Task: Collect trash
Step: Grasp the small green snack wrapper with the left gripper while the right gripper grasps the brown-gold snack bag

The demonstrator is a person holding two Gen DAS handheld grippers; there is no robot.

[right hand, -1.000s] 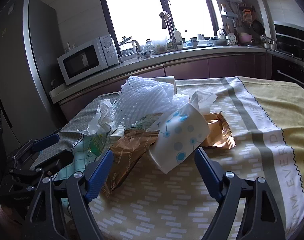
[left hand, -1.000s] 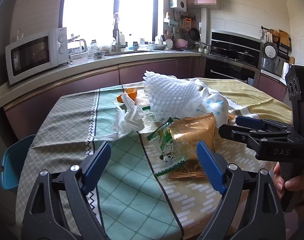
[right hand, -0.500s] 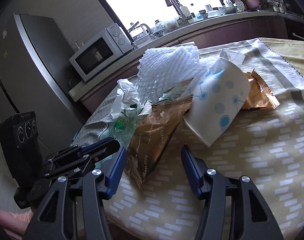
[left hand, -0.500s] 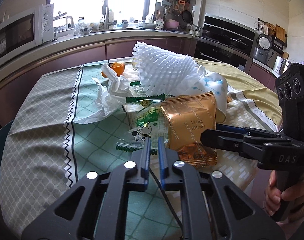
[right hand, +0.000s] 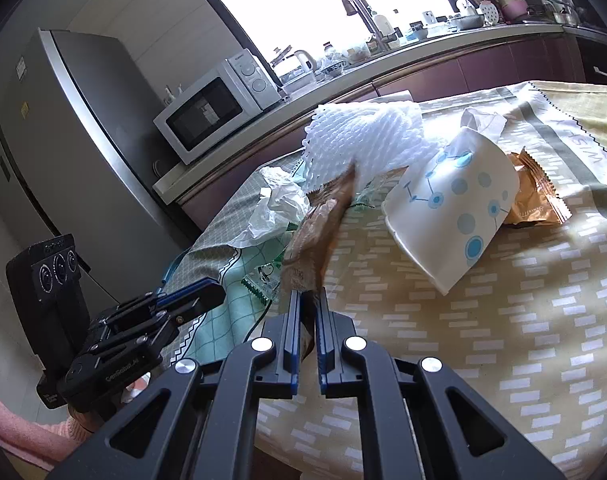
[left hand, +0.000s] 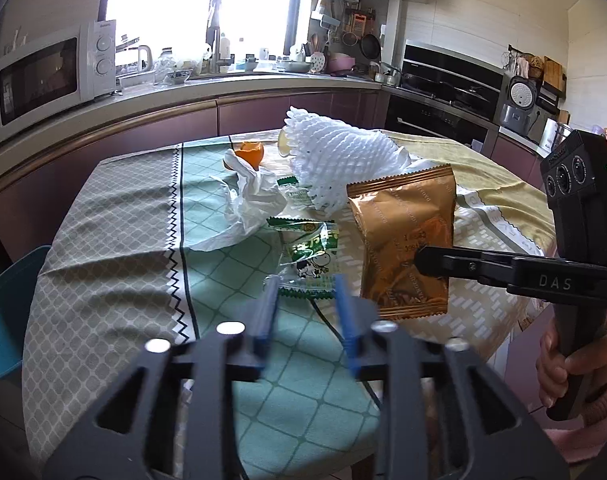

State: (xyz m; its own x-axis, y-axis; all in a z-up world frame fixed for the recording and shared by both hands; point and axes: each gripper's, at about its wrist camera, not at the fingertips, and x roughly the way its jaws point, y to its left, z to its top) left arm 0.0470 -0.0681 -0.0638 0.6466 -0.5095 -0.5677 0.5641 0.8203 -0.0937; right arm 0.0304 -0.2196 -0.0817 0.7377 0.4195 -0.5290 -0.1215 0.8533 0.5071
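The right gripper point(right hand: 306, 320) is clamped on the bottom edge of the gold snack bag point(left hand: 403, 240), lifting it upright off the table point(left hand: 115, 248). The left gripper point(left hand: 305, 312) has jaws opening with nothing between them. Just ahead of its tips lies the green milk-candy wrapper point(left hand: 309, 256), long axis pointing away (the left one's plainly nearer).

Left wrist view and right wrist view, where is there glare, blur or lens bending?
Left wrist view: the window is blown out white, the blue fingertips are smeared, and the counter edge bows from the fisheye. Right wrist view: the window is overexposed, the gold snack bag is smeared, and the fridge leans.
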